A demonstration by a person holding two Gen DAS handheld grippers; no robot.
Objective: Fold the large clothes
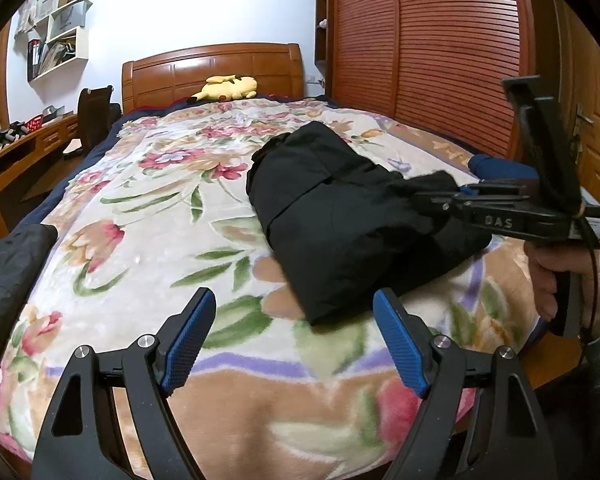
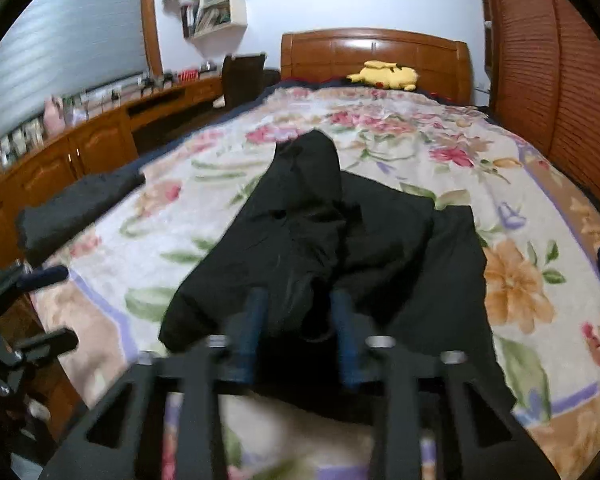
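A bedroom was shown, bounded on one side by a slatted wooden wardrobe and at the far end by a pale wall carrying white shelves crowded with papers. Most of the floor was taken up by a bed with a wooden headboard, and a floral blanket was spread over it. A long wooden bench was set along the window side, with a dark chair drawn up near the headboard. A black garment was laid on the blanket, bunched and partly folded, towards the wardrobe side and the foot of the bed. A second dark folded piece was seen at the bench-side edge of the bed, well apart from the garment. A yellow plush toy was rested against the headboard. The right claw was positioned over the near edge of the garment, its blue pads narrowly parted with a fold of black cloth between them; whether the cloth was actually pinched could not be told through the blur. The left claw was held wide open above the blanket, just beside the garment's near corner, with nothing in its grip.
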